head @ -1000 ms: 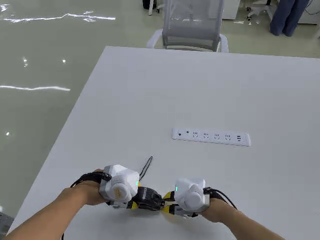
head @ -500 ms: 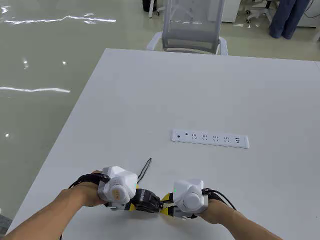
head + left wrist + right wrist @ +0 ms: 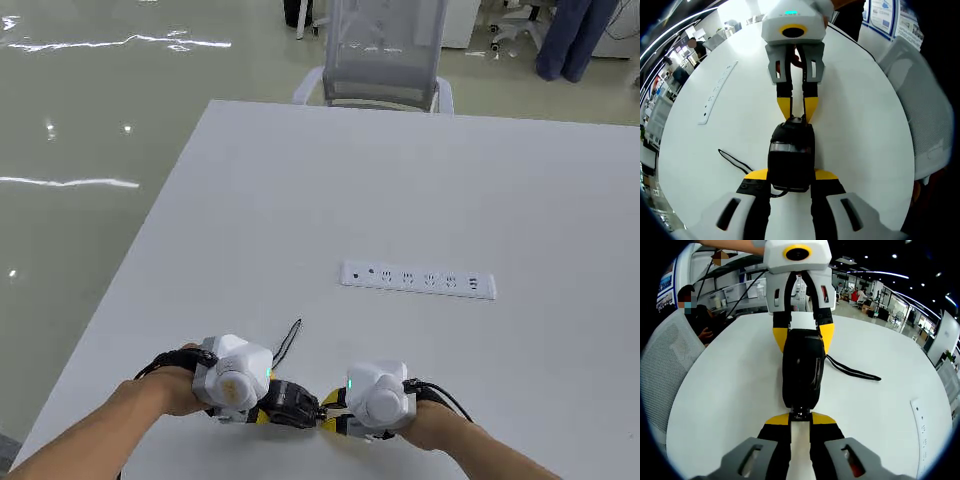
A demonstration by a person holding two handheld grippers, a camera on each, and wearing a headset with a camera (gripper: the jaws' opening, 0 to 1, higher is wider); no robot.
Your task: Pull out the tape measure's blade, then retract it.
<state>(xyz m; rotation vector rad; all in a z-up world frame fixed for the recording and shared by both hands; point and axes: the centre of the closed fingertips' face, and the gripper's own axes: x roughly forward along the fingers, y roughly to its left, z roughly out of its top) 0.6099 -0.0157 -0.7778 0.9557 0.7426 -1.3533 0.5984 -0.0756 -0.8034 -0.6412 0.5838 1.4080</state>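
Left hand-held gripper [image 3: 791,174] clamps the black tape measure [image 3: 791,150] by its case, on the counter [image 3: 400,180]. Right hand-held gripper [image 3: 800,418] is pinched shut on the blade tip [image 3: 800,413] at the case mouth.

From the head view we look down across the flat white surface [image 3: 300,200]. Our two gripper views sit low and close, facing each other across the black tape measure [image 3: 791,160] all three share.
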